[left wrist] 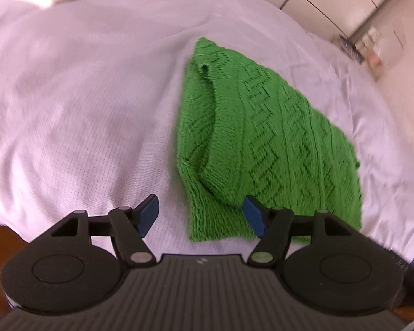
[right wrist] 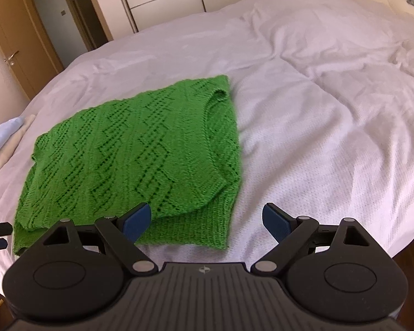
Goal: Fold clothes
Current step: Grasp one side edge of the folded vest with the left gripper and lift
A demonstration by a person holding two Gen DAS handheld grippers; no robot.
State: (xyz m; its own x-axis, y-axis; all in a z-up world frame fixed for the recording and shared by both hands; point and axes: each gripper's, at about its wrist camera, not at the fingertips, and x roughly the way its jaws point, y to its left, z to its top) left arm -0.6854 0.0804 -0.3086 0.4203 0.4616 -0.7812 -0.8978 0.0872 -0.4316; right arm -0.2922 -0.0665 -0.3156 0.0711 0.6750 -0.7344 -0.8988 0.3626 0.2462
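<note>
While both of my tools hang spread and empty above the near hem, the bright green openwork knitted sweater lies folded on the white textured bedcover, close to the near edge of the bed. My left gripper has its blue pads wide apart over the ribbed hem, touching nothing that I can see; my right gripper stands equally wide, one pad over the hem corner and the other over bare cover.

I judge the main risk to be the loose knit. A pad closing on the upper flap alone would drag the layers apart and undo the fold, and the lace holes could snag a pad tip. Pinching too deep could catch the bedcover along with the wool and lift both.

Room is generous to the right of the sweater, where the bedcover runs rumpled but bare. To its left, a pale blue and white stack of folded cloth lies near, so a sweep that way is limited. Wooden floor shows just beyond the bed's near edge, so a pull toward me could tip the hem over it.
</note>
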